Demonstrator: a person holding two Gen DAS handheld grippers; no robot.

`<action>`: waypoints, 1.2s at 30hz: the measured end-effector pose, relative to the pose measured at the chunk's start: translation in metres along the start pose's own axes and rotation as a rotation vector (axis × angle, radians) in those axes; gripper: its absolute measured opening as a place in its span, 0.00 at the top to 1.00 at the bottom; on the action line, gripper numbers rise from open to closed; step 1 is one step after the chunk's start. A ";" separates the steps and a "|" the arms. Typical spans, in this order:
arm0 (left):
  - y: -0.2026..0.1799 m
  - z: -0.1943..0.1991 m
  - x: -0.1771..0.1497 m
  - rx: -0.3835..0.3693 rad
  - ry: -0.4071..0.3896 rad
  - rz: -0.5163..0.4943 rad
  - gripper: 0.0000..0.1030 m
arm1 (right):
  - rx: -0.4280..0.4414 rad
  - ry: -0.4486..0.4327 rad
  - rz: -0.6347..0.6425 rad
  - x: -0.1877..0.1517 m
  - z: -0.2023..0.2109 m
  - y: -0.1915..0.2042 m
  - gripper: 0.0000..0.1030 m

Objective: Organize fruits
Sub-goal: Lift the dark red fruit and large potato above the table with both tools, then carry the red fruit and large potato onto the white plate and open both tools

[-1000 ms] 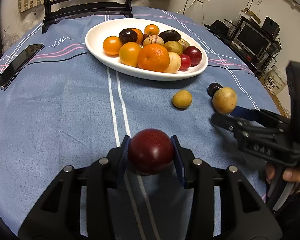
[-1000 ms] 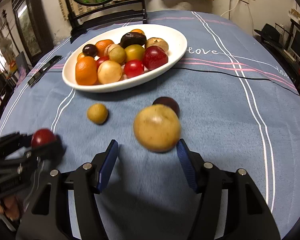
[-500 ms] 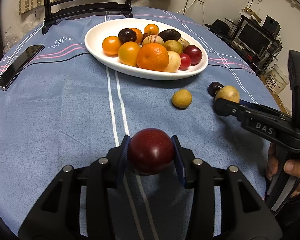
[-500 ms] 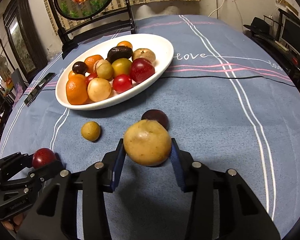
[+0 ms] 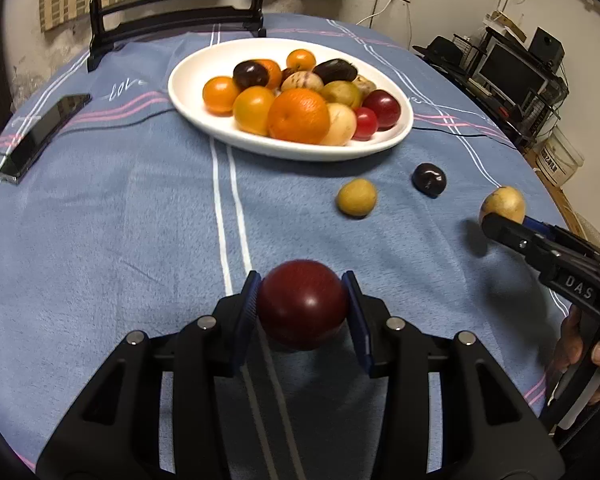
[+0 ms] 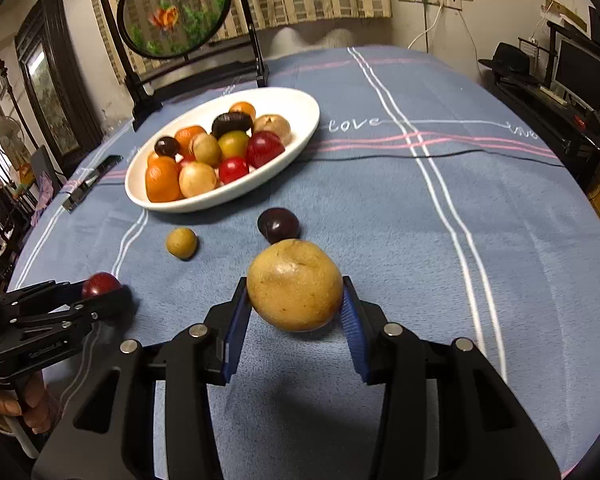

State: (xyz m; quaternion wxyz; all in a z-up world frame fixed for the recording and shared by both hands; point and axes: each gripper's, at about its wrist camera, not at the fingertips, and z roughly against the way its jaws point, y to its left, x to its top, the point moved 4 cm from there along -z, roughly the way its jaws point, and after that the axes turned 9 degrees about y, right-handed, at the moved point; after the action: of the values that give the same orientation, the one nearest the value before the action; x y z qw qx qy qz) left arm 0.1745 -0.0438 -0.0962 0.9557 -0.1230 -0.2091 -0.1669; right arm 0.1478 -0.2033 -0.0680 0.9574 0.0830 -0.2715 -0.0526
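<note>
Both fruits gripped, dish ahead.
Your left hand-held gripper (image 5: 302, 306) clamps the dark red plum (image 5: 303, 305), your right hand-held gripper (image 6: 294, 304) the yellow-brown fruit (image 6: 295, 285); the white dish (image 5: 204, 98) lies straight ahead, toward the table's far edge.

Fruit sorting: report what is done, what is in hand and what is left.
Done: the white plate already holds a pile of fruit. In hand: the left gripper is shut on the dark red fruit, and the right gripper is shut on the tan fruit; both are off the cloth. Left: the small yellow fruit and the dark plum lie on the tablecloth near the plate.
</note>
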 end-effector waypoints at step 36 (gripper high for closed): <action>-0.021 -0.005 -0.018 -0.008 0.031 -0.090 0.59 | 0.067 -0.006 0.043 -0.005 0.009 0.010 0.57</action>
State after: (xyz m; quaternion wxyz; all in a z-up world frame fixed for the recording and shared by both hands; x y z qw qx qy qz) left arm 0.1533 -0.0599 -0.1047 0.9498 -0.1147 -0.1990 -0.2124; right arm 0.1397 -0.1945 -0.0612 0.9542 0.1093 -0.2775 -0.0232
